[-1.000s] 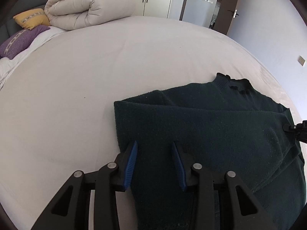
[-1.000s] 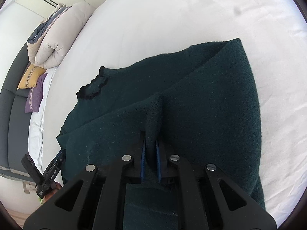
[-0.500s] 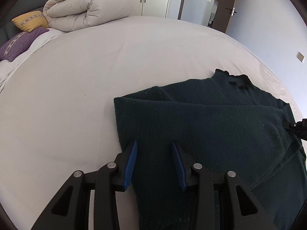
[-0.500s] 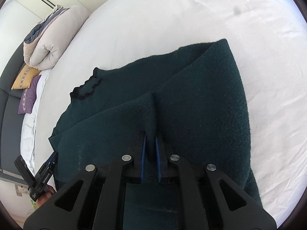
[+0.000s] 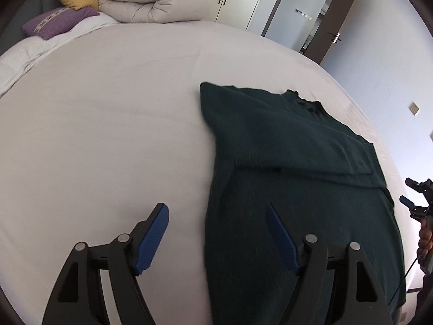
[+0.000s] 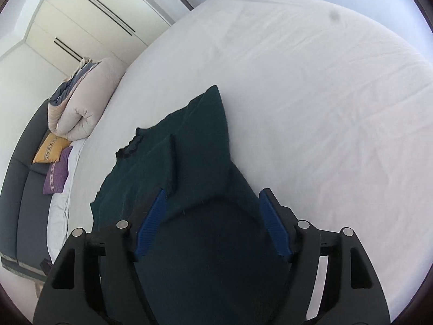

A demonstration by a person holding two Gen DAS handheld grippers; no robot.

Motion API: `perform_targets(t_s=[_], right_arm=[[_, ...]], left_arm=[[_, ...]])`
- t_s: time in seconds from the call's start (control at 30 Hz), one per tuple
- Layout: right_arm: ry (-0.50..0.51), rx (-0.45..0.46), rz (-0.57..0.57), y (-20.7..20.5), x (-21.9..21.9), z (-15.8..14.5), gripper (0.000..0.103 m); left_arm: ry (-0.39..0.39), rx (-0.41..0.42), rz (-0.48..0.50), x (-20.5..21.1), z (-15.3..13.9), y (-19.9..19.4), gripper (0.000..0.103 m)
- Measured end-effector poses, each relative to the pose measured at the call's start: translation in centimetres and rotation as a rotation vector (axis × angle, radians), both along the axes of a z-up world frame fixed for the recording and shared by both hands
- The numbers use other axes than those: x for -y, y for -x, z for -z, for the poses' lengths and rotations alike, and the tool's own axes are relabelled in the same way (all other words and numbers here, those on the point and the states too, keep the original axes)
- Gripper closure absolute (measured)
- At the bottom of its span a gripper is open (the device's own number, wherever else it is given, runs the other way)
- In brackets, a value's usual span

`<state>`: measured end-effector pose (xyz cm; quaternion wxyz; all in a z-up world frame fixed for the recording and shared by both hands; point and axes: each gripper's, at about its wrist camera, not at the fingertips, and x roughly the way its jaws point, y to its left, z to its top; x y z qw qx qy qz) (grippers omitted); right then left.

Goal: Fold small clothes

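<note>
Right wrist view: right gripper jaws just opened wide, spread over dark green sweater, holding nothing

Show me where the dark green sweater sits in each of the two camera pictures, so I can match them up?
Left wrist view: the dark green sweater fills the lower right, lying on the white bed.
Right wrist view: the sweater runs from centre to bottom.
Shared landmark: the rolled beige duvet.
</note>
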<state>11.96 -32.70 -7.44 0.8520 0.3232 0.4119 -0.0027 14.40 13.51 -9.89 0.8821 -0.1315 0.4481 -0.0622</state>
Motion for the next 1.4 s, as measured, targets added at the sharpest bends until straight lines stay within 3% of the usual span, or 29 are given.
perform_targets(t_s=[0.17, 0.27, 0.33, 0.53, 0.6, 0.9, 1.0, 1.07, 1.3, 1.4], right_arm=[[0.033, -0.034, -0.078, 8.4, 0.2, 1.0, 0.033], [0.043, -0.075, -0.091, 12.6, 0.7, 2.6, 0.033], [0.027, -0.098, -0.097, 15.0, 0.9, 3.8, 0.033], [-0.015, -0.072, -0.150, 20.3, 0.2, 4.6, 0.033], [-0.056, -0.066, -0.161, 21.7, 0.2, 4.6, 0.034], [-0.175, -0.064, -0.175, 24.5, 0.7, 5.2, 0.040], [-0.197, -0.069, -0.172, 24.4, 1.0, 5.4, 0.044], [-0.209, -0.073, -0.173, 23.8, 1.1, 5.5, 0.046], [-0.227, -0.080, -0.188, 23.2, 1.0, 5.6, 0.050], [-0.230, -0.083, -0.194, 23.2, 1.1, 5.6, 0.051]], left_arm=[[0.119, -0.092, -0.007, -1.1, 1.5, 7.6, 0.027], [0.083, -0.098, 0.032, -0.3, 1.4, 10.7, 0.027], [0.080, -0.112, 0.056, 0.2, 1.4, 12.1, 0.027], [0.207, -0.188, 0.115, 0.5, 1.7, 14.1, 0.027], [0.208, -0.216, 0.134, 0.7, 1.7, 14.3, 0.027], [0.269, -0.309, 0.131, -0.3, 2.3, 14.4, 0.041], [0.280, -0.325, 0.108, -1.0, 2.6, 14.5, 0.058], [0.322, -0.357, 0.098, -1.5, 2.9, 14.6, 0.078], [0.445, -0.388, 0.061, -2.8, 4.0, 15.7, 0.079], [0.451, -0.394, 0.064, -2.8, 3.9, 16.0, 0.078]])
